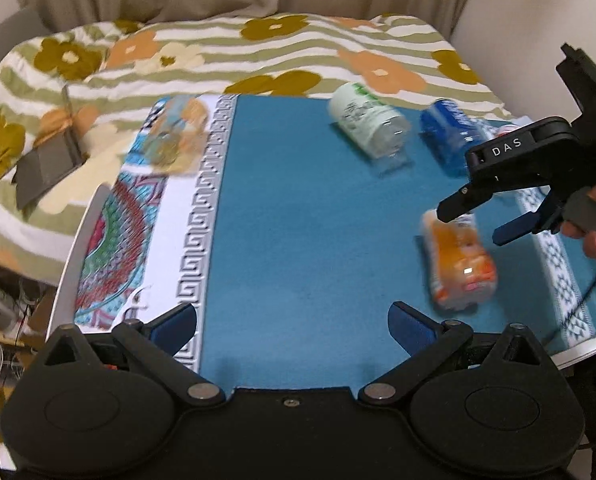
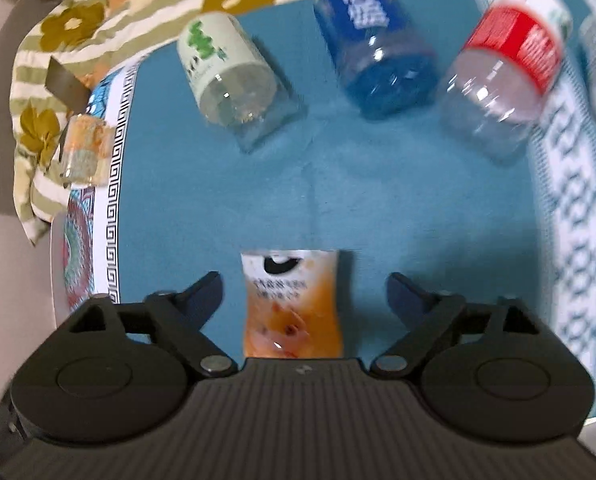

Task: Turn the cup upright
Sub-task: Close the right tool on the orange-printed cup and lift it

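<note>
An orange-labelled clear cup (image 2: 292,308) lies on its side on the blue mat (image 2: 398,200), between the spread fingers of my right gripper (image 2: 304,294), which is open and hovers over it. In the left wrist view the same cup (image 1: 460,260) lies at the right, under the right gripper (image 1: 482,222). My left gripper (image 1: 292,326) is open and empty over the mat's near edge (image 1: 298,240).
A white-and-green cup (image 2: 230,76), a blue cup (image 2: 374,44) and a red-labelled cup (image 2: 506,64) lie on their sides at the mat's far side. Another patterned cup (image 2: 84,148) sits at the left border. A floral blanket (image 1: 218,52) lies behind.
</note>
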`<state>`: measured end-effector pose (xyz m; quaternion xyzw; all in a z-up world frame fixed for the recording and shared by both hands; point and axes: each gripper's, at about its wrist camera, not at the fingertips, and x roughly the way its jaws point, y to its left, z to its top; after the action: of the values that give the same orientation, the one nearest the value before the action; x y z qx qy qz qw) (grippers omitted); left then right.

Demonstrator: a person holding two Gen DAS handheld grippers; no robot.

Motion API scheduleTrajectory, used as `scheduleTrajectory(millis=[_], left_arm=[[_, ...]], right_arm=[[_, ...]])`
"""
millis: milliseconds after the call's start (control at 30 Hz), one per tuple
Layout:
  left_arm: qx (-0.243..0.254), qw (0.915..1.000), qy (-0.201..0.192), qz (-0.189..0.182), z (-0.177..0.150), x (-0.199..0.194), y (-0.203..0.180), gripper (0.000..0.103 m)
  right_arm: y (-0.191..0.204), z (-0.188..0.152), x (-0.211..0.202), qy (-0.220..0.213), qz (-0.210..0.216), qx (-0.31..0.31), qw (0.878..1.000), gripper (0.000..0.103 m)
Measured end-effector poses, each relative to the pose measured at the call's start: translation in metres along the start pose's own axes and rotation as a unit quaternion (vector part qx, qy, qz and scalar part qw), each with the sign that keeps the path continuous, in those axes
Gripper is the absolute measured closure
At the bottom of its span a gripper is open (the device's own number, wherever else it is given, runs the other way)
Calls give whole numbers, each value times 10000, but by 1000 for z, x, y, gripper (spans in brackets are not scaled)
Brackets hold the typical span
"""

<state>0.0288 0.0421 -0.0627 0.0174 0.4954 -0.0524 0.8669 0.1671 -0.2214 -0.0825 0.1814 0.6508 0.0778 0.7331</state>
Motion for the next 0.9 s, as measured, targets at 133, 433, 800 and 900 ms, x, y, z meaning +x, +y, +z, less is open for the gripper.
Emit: scheduleTrajectory(millis=[133, 433, 800, 900], left_arm=[[-181, 9998, 64, 41, -4, 2, 18, 0], [-336, 9993, 125, 78, -7, 3, 36, 0], [-320, 9994, 131, 28, -6, 1, 39, 0], [-285, 9995, 121, 37, -5, -2, 38, 0]], right_arm=[[5, 4, 13, 84, -71, 54, 9999, 12], [15, 5, 23, 106, -132, 6, 9999, 32], [19, -3, 16, -129, -212, -236, 9994, 36], [21, -8, 8, -272, -229, -332, 9988, 37]])
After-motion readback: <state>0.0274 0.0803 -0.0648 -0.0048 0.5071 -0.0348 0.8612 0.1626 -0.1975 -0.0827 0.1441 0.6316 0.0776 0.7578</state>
